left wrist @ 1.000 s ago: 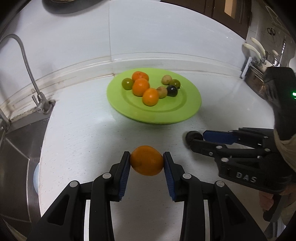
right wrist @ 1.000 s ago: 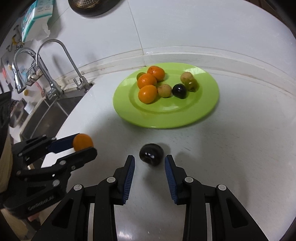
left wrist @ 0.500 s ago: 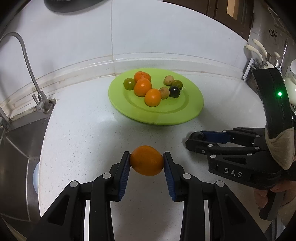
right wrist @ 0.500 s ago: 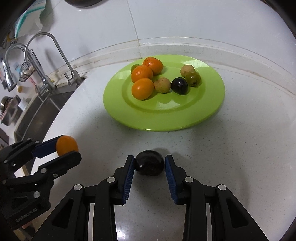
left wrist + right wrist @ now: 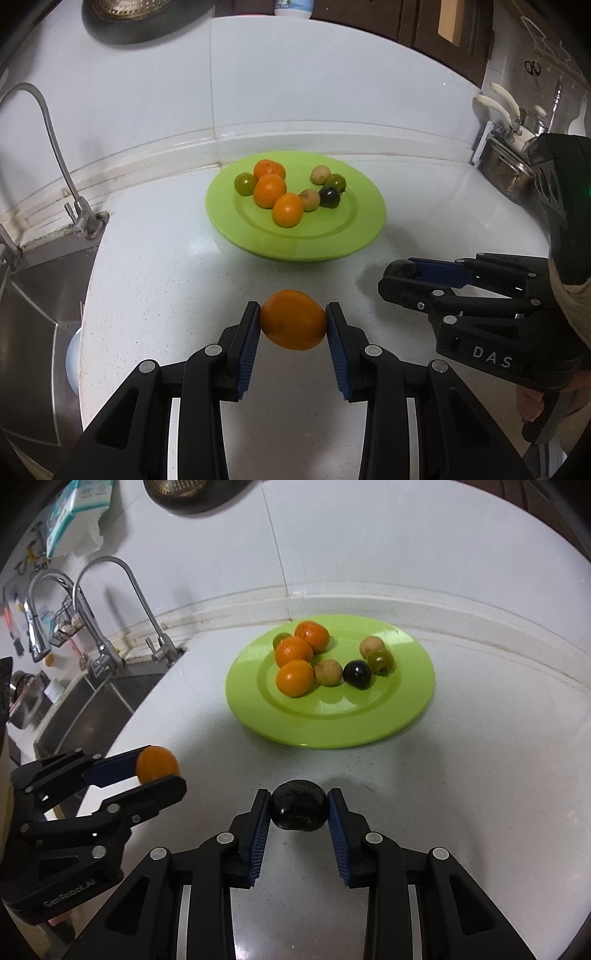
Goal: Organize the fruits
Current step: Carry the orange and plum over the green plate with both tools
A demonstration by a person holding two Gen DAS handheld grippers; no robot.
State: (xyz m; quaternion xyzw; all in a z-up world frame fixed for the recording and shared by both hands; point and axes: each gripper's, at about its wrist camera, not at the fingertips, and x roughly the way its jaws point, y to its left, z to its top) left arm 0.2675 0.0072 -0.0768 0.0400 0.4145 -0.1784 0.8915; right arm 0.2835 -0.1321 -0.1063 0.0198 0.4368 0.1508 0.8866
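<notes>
Since one second ago, the right gripper [image 5: 299, 806] has closed from standing apart around the dark plum [image 5: 299, 805] to pressing on it from both sides; the left gripper [image 5: 293, 320] has kept its hold on the orange [image 5: 293, 319] throughout.

White surface [image 5: 155, 266]: carries the plate and extends under both grippers. A sink [image 5: 85, 705] borders it at 9 o'clock in the right wrist view, with a tap [image 5: 110, 602] behind.

Green plate [image 5: 406, 709]: sits at 12 o'clock from both grippers, near the back wall. It bears three oranges in a row at its 10 o'clock side, a green fruit [image 5: 245, 183] beside them, two tan fruits, one dark fruit [image 5: 357, 674] and a second green fruit [image 5: 379, 661] toward 1 o'clock. These lie close together, several touching.

Left gripper: fingers [image 5: 245, 343] partly closed, both blue pads in contact with the orange, which fills the gap between them. Whether the orange rests on the surface or is raised cannot be told.

Right gripper: fingers [image 5: 258, 830] partly closed, both pads pressed against the dark plum. It appears at 3 o'clock in the left wrist view, well apart from the plate's rim. Plum contact with the surface cannot be told.
</notes>
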